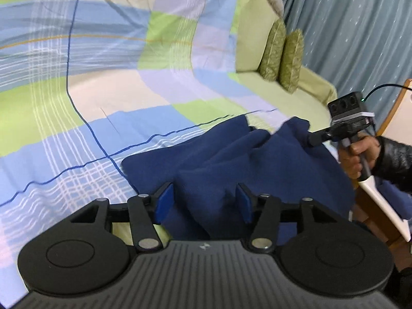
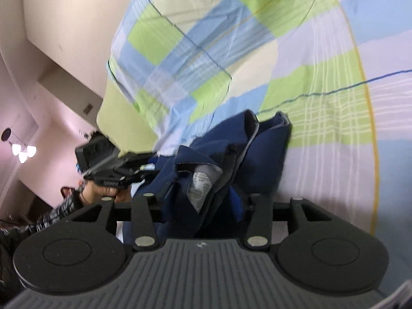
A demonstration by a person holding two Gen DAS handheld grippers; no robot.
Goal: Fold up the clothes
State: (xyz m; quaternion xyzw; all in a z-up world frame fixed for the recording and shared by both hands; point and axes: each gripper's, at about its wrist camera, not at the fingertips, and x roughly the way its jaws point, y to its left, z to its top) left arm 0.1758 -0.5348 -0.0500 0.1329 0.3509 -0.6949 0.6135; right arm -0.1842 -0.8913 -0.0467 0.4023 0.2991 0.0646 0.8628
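Blue pads of the left gripper (image 1: 203, 202) stand spread, navy cloth lying between them without being pinched. That navy garment (image 1: 231, 154) lies bunched on the checked bedsheet (image 1: 77, 90), at five o'clock in the left wrist view. At three o'clock a hand (image 1: 356, 154) in a dark sleeve grips the right gripper (image 2: 203, 200), its tip touching the garment's far fold. In its own view the right gripper's jaws are parted, with folds of cloth crowding between them; whether they pinch it I cannot tell. Two green cushions (image 1: 282, 56) lean at one o'clock, before a grey-blue curtain (image 1: 360, 25).
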